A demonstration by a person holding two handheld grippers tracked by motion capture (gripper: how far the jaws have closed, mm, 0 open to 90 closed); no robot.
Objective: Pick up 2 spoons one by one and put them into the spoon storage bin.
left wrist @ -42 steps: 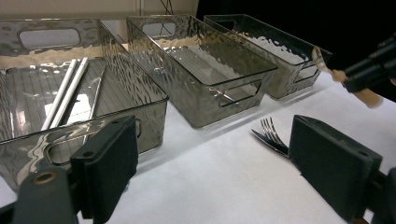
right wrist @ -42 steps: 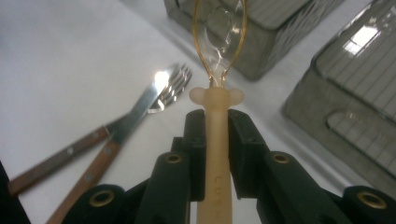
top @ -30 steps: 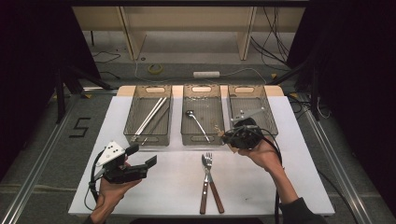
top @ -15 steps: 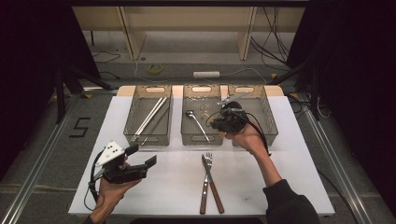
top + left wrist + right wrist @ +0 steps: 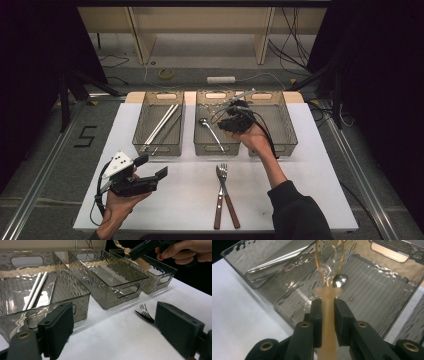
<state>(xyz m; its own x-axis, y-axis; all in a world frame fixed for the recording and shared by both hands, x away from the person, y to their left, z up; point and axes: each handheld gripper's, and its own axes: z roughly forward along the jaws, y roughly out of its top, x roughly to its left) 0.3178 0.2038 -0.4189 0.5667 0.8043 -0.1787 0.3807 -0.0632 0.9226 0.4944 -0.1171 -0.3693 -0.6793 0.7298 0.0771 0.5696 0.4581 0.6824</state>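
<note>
My right gripper [image 5: 223,116] hovers over the middle smoked-plastic bin [image 5: 197,127], shut on the pale wooden handle of a spoon [image 5: 327,293]. The spoon's shiny bowl points down into that bin [image 5: 387,315]. A metal spoon [image 5: 210,133] lies on the bin's floor [image 5: 340,280]. From the left gripper view, the held spoon's handle [image 5: 144,263] slants above the bins. My left gripper [image 5: 152,166] is held low over the white table at the front left, open with nothing between its pads [image 5: 117,327]. Two wooden-handled forks [image 5: 223,196] lie on the table in front of the middle bin.
The left bin [image 5: 141,131] holds long metal sticks [image 5: 161,125]. The right bin [image 5: 290,131] stands beside the middle one. All three sit along the far part of the white table [image 5: 310,190]. Fork tines [image 5: 143,311] lie near my left gripper's right jaw.
My right gripper has carried the wooden-handled spoon leftward, from above the right bin to above the middle bin. The left gripper has stayed where it was.
</note>
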